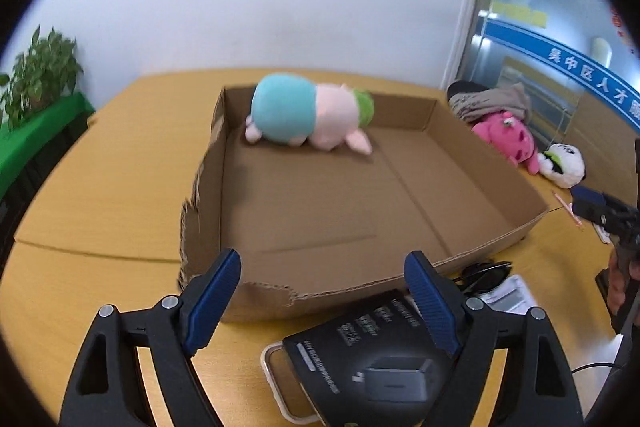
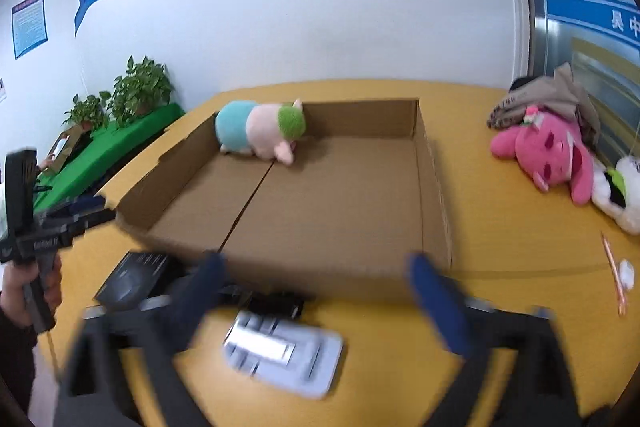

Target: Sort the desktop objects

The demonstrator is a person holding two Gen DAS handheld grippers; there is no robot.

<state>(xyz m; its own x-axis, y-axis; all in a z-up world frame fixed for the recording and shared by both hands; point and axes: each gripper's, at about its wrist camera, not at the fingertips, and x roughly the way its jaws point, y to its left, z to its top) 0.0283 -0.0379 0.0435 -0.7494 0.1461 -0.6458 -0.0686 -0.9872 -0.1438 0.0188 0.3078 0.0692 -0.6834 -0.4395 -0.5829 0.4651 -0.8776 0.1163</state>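
1. Desktop objects are only partly sorted: one pastel plush toy (image 1: 304,115) lies inside the cardboard tray (image 1: 492,239) at its far left corner, close to the back wall, and the rest of the tray floor is bare
2. Still out on the wooden desk (image 1: 116,187), to the right of the tray, are a pink plush (image 2: 548,151) and a white plush with black and green patches (image 2: 620,191), lying against each other, with a heap of grey-brown cloth (image 2: 540,103) just behind them
3. An orange pen (image 2: 614,273) and a small white item beside it, too small to identify, lie further forward on the right side of the desk
4. In front of the tray's near wall sit a black product box (image 1: 380,351), a white flat device (image 2: 284,351), blurred in the right wrist view, and some dark items between them that I cannot make out
5. Left gripper (image 1: 326,301) stands wide with nothing between its blue pads, hovering above the black box and the tray's torn near edge
6. Right gripper (image 2: 320,291) is blurred, yet its fingers are clearly spread wide and carry nothing; it hangs over the white device near the tray front
7. My judgement: the job is at an early stage, one item placed and at least six left, and neither tool has committed to the next pick
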